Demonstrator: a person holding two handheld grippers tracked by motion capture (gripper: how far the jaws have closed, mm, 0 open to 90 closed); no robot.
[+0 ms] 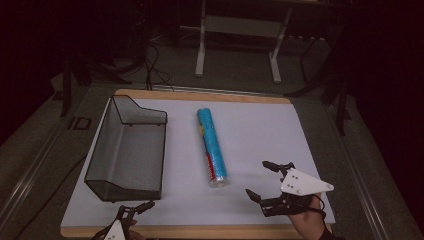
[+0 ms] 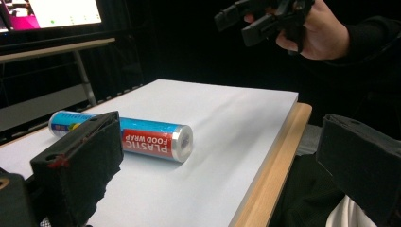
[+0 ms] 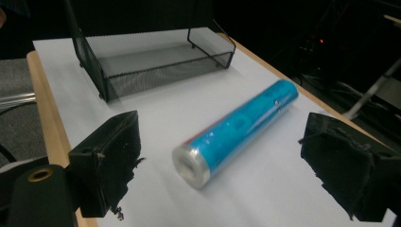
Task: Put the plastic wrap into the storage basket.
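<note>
The table (image 1: 260,130) carries a white sheet with a wooden rim showing along its edges. On its left part sits a black wire mesh tray (image 1: 127,150), its long side running away from the person and its tall end at the far side. Just right of the tray, apart from it, lies a roll of plastic food wrap (image 1: 212,147), blue with a red label, flat on the sheet and lengthwise front to back, its silver open end toward the person. The right gripper (image 1: 267,180) hangs near that end, to its right, fingers spread wide with nothing between them. The left gripper (image 1: 134,212) sits at the near edge below the tray, fingers apart and holding nothing.
</note>
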